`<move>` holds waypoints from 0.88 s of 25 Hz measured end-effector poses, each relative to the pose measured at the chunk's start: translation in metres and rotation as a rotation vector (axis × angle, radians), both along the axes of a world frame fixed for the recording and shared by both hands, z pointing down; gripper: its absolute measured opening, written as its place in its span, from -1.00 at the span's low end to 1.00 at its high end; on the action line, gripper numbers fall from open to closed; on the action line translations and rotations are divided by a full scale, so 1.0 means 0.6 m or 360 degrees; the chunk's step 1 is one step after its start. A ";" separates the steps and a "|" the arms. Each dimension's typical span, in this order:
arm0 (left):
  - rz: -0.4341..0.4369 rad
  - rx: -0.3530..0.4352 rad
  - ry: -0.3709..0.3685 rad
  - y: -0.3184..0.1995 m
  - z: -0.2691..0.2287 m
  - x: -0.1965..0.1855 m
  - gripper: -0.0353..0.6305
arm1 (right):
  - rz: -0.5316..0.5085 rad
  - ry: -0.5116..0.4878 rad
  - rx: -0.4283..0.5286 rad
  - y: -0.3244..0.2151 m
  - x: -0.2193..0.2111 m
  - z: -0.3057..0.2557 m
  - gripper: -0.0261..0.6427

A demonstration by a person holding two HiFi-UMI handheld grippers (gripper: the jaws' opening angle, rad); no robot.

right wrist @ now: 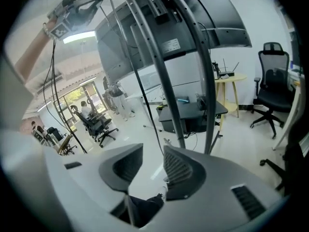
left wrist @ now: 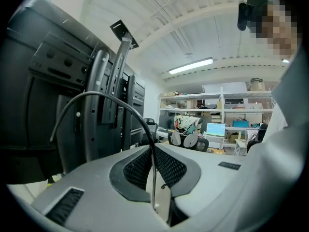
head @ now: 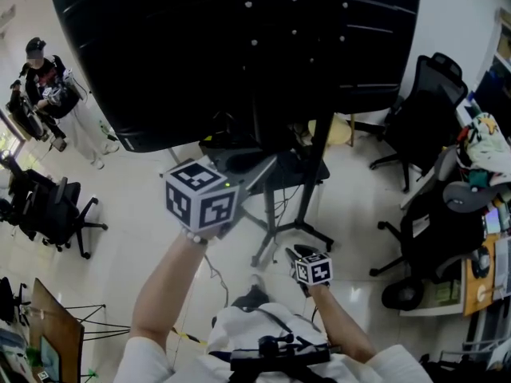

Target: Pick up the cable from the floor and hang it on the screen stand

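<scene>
Left gripper [left wrist: 153, 164], raised on an outstretched forearm beside the screen stand [left wrist: 99, 105], is clamped on the cable [left wrist: 96, 95]. Right gripper [right wrist: 153, 166], lower at the stand, tilts downward with its jaws apart. The cable runs unpinched into the gap.

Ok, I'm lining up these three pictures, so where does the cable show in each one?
Head view: the cable is a faint thin line just below the left wrist, centre-left.
Left gripper view: centre, pinched in the shut left hand-held gripper, arching up and left.
Right gripper view: centre, a dark line running down between the open jaws of the right hand-held gripper.
Shared landmark: the screen stand, seen in all three.
</scene>
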State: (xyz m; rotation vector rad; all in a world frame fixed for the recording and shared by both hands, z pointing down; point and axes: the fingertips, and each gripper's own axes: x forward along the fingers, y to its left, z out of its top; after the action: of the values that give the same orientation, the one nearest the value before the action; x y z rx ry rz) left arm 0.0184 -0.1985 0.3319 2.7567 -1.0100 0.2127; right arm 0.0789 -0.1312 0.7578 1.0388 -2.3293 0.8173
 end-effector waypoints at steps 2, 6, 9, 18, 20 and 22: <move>0.0006 0.0047 -0.0019 -0.005 -0.031 -0.006 -0.84 | -0.0004 0.0015 -0.0005 0.001 -0.006 0.005 -0.44; 0.0029 0.0109 -0.0022 -0.010 -0.084 -0.012 -0.84 | -0.0011 0.0049 0.0005 -0.010 -0.012 0.014 -0.33; 0.0048 0.0152 -0.0020 -0.007 -0.119 -0.013 -0.84 | -0.0013 0.0054 0.0032 -0.025 -0.014 0.018 -0.32; 0.0087 0.0271 0.0016 0.007 -0.195 -0.006 -0.84 | -0.0015 0.0143 0.0046 -0.047 -0.013 0.027 -0.32; 0.0094 0.0282 0.0012 0.010 -0.203 0.000 -0.84 | 0.0003 0.0171 0.0062 -0.053 -0.010 0.027 -0.33; 0.0110 0.0271 0.0018 0.013 -0.206 0.005 -0.84 | 0.0035 0.0175 0.0062 -0.058 -0.008 0.034 -0.33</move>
State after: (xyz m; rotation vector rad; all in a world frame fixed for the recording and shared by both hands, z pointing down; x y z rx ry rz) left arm 0.0215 -0.1910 0.2086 2.9454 -0.9726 0.1265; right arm 0.0739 -0.1662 0.7781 1.0993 -2.2530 0.7072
